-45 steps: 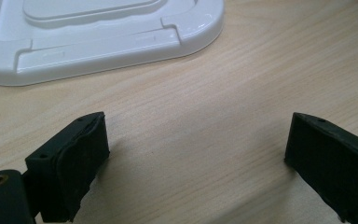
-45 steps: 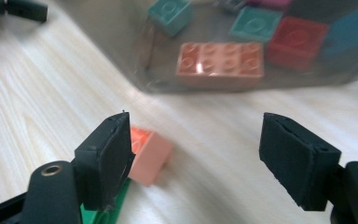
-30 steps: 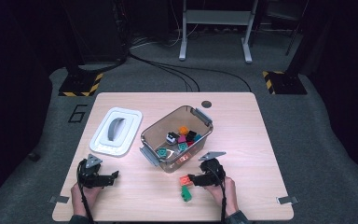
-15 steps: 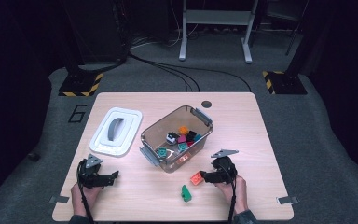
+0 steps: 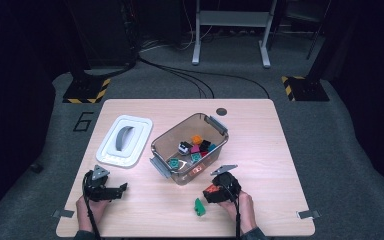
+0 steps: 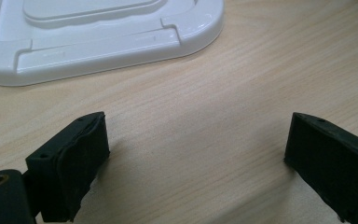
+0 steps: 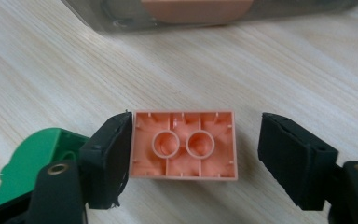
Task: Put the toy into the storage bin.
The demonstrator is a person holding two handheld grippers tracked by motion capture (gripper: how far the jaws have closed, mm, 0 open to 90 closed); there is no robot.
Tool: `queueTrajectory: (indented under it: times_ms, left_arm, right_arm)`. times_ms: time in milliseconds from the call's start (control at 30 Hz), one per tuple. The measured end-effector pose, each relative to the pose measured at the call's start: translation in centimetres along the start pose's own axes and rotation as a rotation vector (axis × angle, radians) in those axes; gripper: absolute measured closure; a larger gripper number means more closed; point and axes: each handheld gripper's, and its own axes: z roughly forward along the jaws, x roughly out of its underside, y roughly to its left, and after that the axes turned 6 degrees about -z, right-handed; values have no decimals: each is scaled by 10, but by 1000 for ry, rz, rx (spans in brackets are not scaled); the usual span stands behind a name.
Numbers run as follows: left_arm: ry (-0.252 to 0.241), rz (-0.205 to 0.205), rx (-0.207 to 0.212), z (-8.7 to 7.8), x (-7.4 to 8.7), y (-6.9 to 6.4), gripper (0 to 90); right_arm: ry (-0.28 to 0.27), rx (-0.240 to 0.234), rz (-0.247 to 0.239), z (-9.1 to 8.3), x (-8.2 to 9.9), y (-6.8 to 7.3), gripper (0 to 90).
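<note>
My right gripper (image 7: 193,149) has just been opening — the orange brick (image 7: 184,144) lies between its jaws on the table (image 5: 280,150), touching one pad; my left gripper (image 6: 196,163) stands spread, empty.

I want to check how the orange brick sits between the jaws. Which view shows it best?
The right gripper view: the orange brick lies hollow side up on the table, touching one jaw, with a gap to the other. The high view shows it as a small reddish patch at the right gripper.
</note>
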Motion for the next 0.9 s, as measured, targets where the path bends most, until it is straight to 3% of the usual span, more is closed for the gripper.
queueTrajectory:
  times_ms: [167, 400, 633, 900]
  left_arm:
    - [-7, -2, -3, 0, 0, 0, 61]
    - [-7, -8, 0, 0, 0, -1, 61]
    - [-15, -13, -2, 1, 1, -1, 63]
    - [-10, -11, -2, 0, 0, -1, 63]
  right_arm:
    - [7, 4, -5, -1, 0, -1, 404]
    - [12, 9, -28, 2, -4, -1, 374]
    - [20, 10, -48, 3, -8, -2, 423]
    - [-3, -9, -23, -3, -7, -12, 426]
